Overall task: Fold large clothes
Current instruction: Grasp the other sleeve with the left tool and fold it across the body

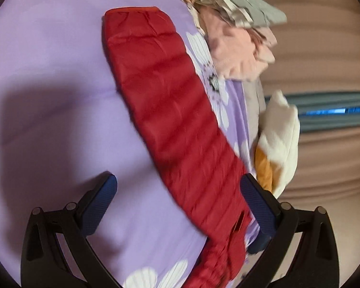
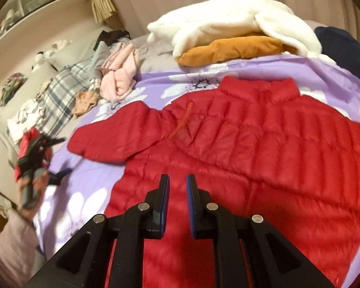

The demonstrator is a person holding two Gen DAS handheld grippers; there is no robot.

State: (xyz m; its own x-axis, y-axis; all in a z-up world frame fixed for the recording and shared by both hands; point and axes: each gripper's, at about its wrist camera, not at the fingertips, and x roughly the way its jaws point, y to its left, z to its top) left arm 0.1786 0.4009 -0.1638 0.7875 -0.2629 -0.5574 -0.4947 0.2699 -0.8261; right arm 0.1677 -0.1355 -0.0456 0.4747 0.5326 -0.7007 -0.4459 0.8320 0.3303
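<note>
While the red jacket (image 2: pixel 240 144) lies spread on the purple bedspread (image 2: pixel 84 180), its sleeve (image 1: pixel 160 100) runs lengthwise away from the left gripper (image 1: pixel 180 187), whose jaws stand wide apart around it; the right gripper (image 2: pixel 177 187), jaws nearly together and empty, hovers over the hem.

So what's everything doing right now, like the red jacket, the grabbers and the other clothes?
Red puffer jacket: spread flat on the purple sheet, unfolded, one sleeve out.
Left gripper: open, over that sleeve, holding nothing.
Right gripper: shut, empty, above the jacket.
Pink garment: crumpled.
White fleece: heaped over an orange garment.
</note>
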